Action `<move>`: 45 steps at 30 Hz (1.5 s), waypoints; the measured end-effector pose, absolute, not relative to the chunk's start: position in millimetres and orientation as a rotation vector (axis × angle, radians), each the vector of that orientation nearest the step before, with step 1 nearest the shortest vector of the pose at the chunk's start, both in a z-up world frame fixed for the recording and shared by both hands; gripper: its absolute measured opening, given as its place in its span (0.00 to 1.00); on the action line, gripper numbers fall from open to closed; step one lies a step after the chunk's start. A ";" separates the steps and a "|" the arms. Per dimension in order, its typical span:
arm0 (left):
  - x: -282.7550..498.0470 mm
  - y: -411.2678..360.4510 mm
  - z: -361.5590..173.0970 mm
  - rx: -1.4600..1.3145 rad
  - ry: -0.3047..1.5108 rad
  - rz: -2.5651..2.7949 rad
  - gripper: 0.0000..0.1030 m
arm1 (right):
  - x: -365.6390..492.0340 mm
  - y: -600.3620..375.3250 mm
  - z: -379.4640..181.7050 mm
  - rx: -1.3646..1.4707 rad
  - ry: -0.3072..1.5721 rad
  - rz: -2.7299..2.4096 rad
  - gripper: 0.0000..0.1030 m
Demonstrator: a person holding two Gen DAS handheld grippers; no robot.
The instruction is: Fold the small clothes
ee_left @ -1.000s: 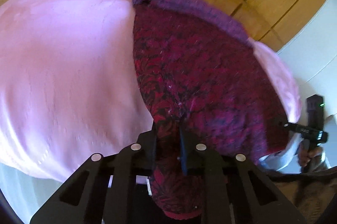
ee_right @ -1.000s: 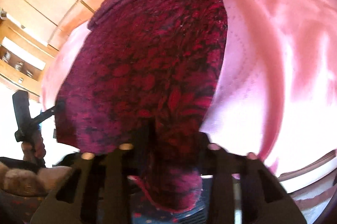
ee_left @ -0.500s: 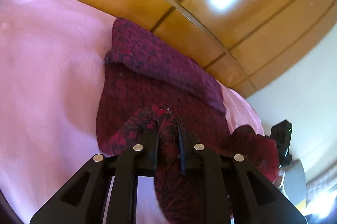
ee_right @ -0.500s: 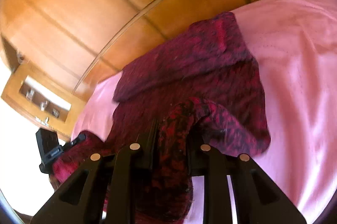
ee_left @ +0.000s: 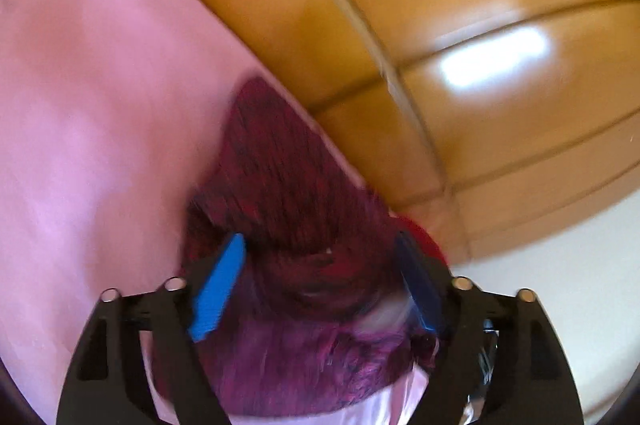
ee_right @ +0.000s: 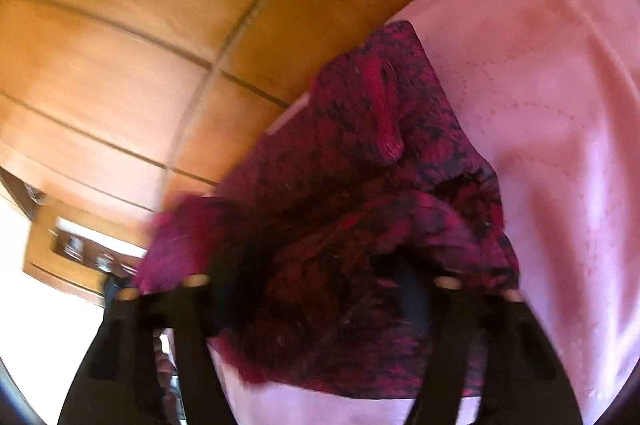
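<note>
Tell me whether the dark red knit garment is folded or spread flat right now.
Folded. The dark red knit garment lies doubled over itself in a bunched pile on the pink bedspread, one layer on another; how neat the fold is, blur hides.

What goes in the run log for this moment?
left gripper: just opened, off garment | right gripper: just opened | garment folded over on pink bedcover

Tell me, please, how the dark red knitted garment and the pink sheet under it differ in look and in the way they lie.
The knitted garment is dark red mottled with black and fuzzy; the pink sheet is plain, pale and smooth. The garment lies bunched, folded over itself; the sheet lies spread flat. The garment covers only a small patch; the sheet reaches well beyond it. Both are cloth, beside the wooden panelling.
</note>
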State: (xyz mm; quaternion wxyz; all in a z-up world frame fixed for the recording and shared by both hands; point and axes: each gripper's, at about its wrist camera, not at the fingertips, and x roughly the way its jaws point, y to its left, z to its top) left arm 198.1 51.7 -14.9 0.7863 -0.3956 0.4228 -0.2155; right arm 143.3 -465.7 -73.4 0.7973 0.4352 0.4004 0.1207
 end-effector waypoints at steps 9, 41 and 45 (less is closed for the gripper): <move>151.7 77.9 -38.7 -0.605 0.877 -0.463 0.75 | 87.6 -481.6 -54.2 0.764 0.784 0.204 0.94; -16.2 56.7 -40.9 -0.289 1.003 -0.537 0.25 | -53.7 -419.2 -77.2 0.383 1.053 0.138 0.28; -4.0 50.7 -13.0 -0.157 0.859 -0.464 0.78 | -33.4 -409.0 -50.1 0.307 0.954 0.113 0.62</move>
